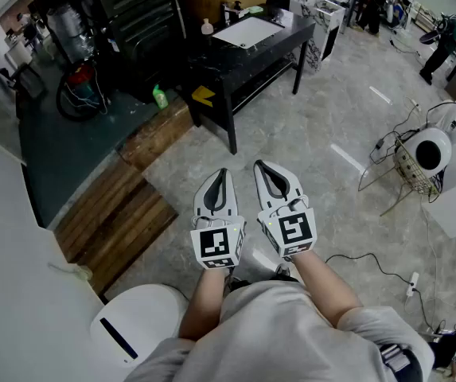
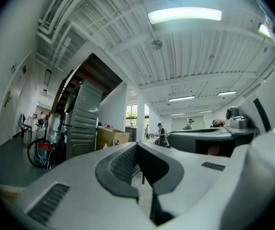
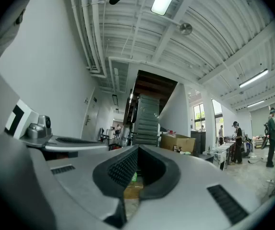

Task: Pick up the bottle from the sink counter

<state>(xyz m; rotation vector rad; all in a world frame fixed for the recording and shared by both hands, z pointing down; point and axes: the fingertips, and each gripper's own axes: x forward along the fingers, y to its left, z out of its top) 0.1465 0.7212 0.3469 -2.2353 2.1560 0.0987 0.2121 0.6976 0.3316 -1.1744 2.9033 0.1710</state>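
Note:
A small pale bottle stands on the left end of the black sink counter, far ahead of me; in the left gripper view this bottle shows tiny beside a cardboard box. Level and side by side in front of my body, both grippers hang over the grey floor, well short of the counter. The left gripper is shut and empty, its jaws meeting at the tip. The right gripper is likewise shut with nothing in it.
A green bottle stands on the floor by the counter's left leg, and shows through the right gripper's jaw gap. A red vacuum, wooden boards, a white round bin, a wire-framed white globe and floor cables surround me.

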